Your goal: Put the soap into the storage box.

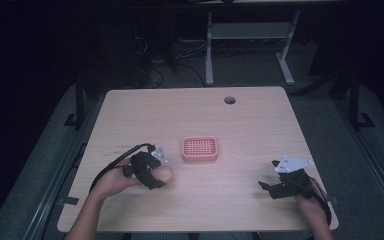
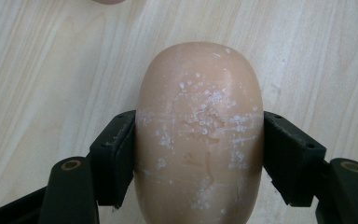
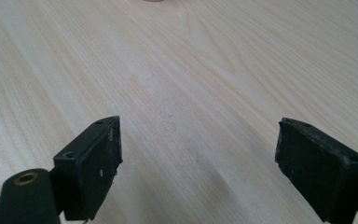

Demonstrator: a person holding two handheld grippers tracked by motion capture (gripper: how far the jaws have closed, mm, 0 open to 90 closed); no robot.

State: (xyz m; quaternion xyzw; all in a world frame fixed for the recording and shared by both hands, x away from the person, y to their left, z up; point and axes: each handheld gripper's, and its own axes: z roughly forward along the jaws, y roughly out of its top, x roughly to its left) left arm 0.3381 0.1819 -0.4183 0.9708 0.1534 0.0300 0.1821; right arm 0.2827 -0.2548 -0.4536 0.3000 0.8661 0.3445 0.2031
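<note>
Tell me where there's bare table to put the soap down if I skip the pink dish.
Bare wood runs between the pink dish and the right tool, open over the table. The far strip toward the round hole is free too. The only tight spot is the near left, where the left tool grips the soap.

Matt tan soap bar w/ white scuffs; pale wood-grain table; pink plastic tray.
</note>
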